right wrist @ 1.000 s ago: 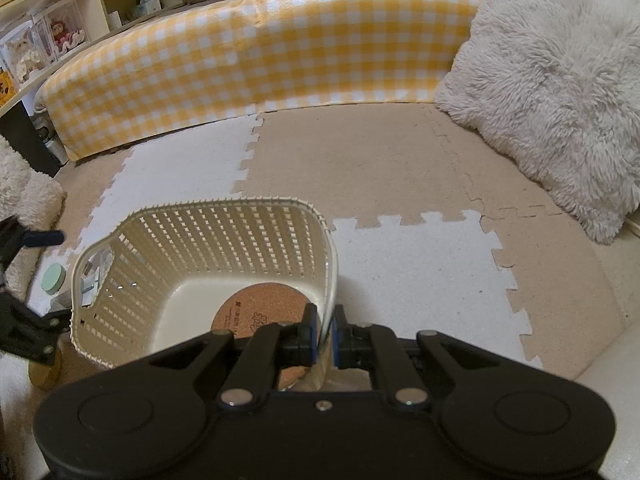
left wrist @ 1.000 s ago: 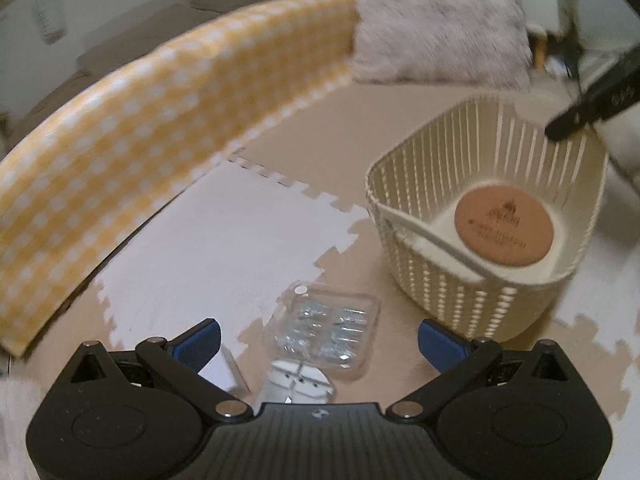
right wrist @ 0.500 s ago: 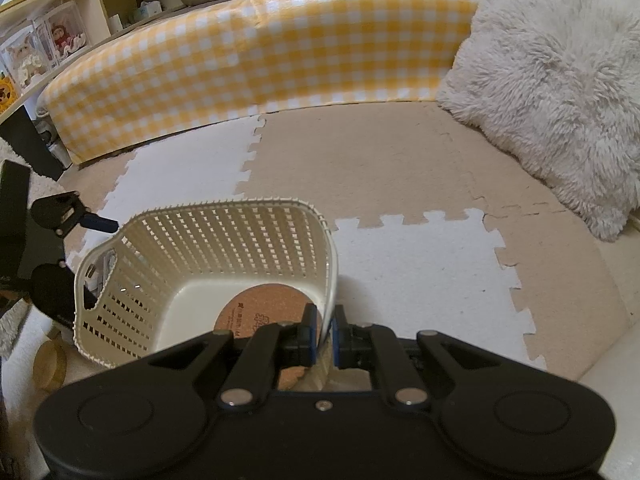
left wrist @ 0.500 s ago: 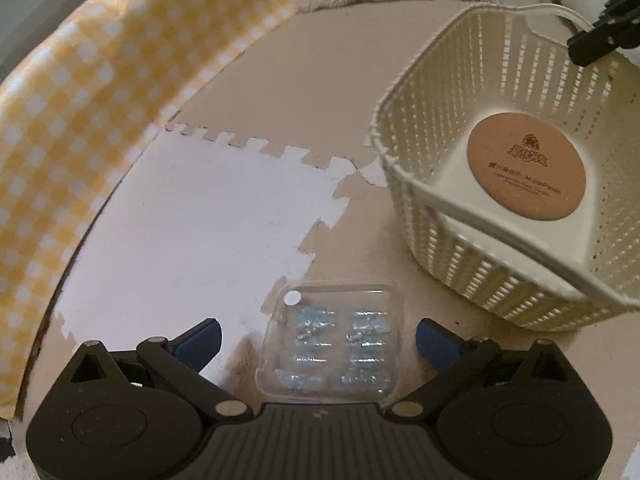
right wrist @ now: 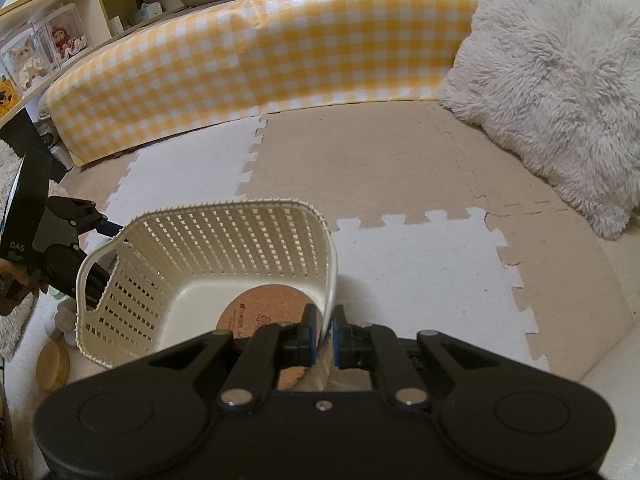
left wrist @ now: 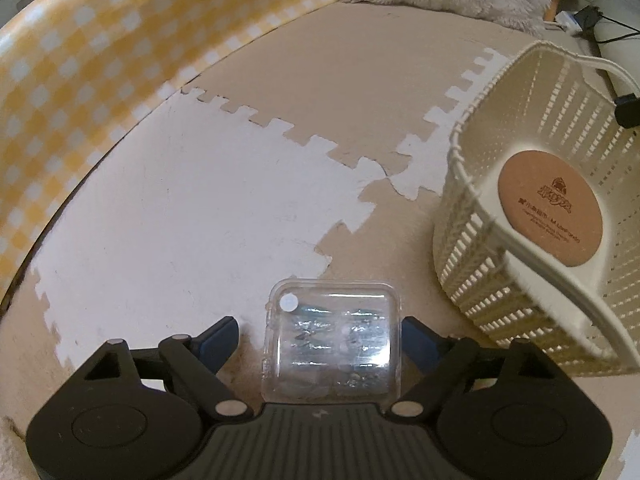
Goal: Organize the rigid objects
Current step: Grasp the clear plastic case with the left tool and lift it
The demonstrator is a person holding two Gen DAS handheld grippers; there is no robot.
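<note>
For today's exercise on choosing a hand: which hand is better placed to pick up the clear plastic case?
Left. The left tongs straddle the clear plastic case on the foam mat, jaws just closing, apparently not yet pressing it. The right tongs are shut on the basket rim, probably steadying it.

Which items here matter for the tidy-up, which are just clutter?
In play:
- clear case, between the closing left gripper fingers, not yet pinched
- basket, rim clamped by right gripper
- cork coaster inside basket

Lying about:
- fluffy pillow
- checked cushion
- shelves
</note>
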